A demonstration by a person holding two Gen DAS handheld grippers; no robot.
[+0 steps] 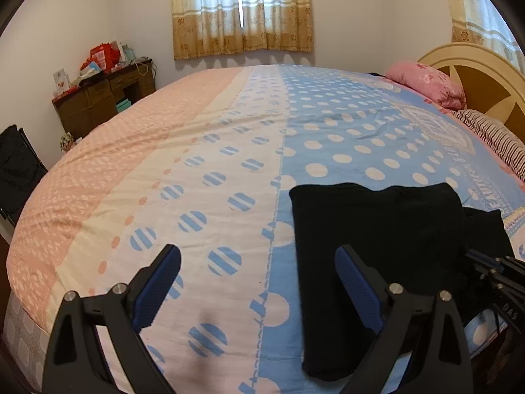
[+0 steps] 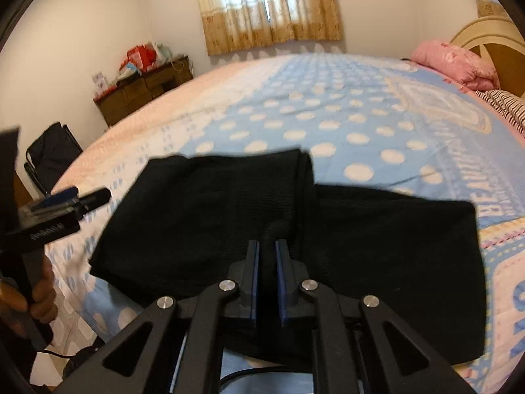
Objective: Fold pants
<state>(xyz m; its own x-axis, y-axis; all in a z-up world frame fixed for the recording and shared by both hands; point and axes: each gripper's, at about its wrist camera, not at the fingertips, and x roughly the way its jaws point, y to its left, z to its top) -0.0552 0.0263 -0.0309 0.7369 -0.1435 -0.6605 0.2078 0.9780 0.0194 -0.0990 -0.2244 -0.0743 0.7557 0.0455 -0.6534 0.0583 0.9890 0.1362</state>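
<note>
One bed [image 1: 229,170] w/ black pants [image 2: 213,213]; right gripper [image 2: 267,252] pinches pants, left gripper [image 1: 257,262] wide.

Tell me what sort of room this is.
A home bedroom, most likely: a large bed with a patterned cover, a pink pillow against the headboard, and a curtained window. Black pants lie on the bed.

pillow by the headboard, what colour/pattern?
Pink with a darker pink floral print; the pillow shows best in the left wrist view.
</note>
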